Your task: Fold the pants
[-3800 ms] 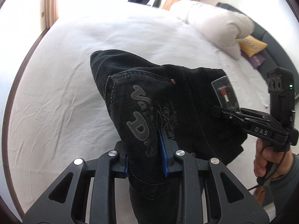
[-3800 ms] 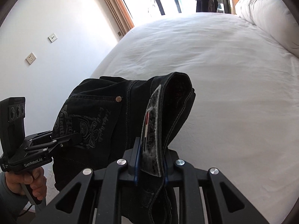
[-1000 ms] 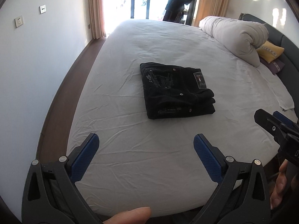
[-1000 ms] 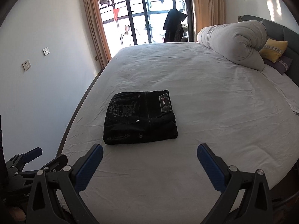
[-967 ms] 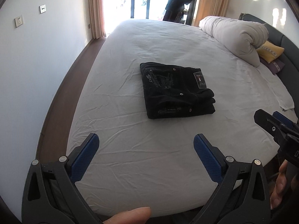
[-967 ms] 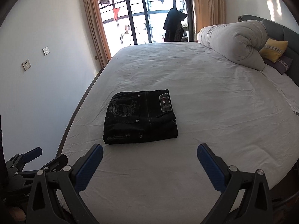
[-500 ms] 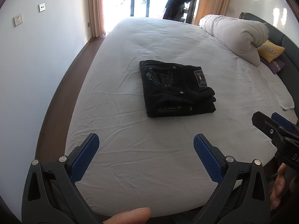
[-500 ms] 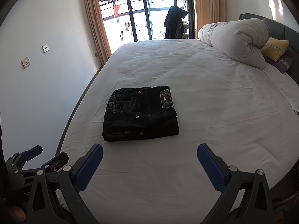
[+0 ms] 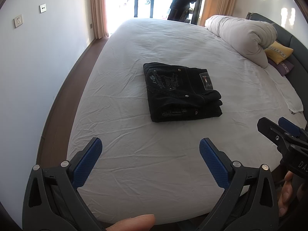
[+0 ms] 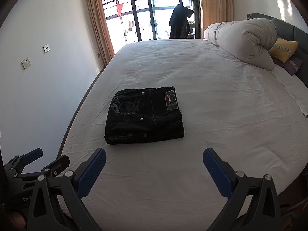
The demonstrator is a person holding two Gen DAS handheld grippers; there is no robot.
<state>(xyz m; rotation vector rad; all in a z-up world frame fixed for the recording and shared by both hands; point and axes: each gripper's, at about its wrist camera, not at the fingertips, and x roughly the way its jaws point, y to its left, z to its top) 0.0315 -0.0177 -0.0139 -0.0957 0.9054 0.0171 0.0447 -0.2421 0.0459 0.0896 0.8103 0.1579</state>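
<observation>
Left wrist view: pants (image 9: pixel 181 92) folded on bed (image 9: pixel 134 163) mid-sheet. Left gripper (image 9: pixel 151 151) & right gripper (image 10: pixel 154 161) both splayed, empty. Denim prob. heavy, stiffish; grab stacked near edge.

We see black pants (image 9: pixel 182 92) with grey embroidery, on a white bed sheet (image 9: pixel 134 163). The gripper pads (image 9: pixel 86 162) are blue. A yellow pillow (image 10: pixel 283 50) has a dark patterned band. The curtains (image 10: pixel 98 19) are tan.
</observation>
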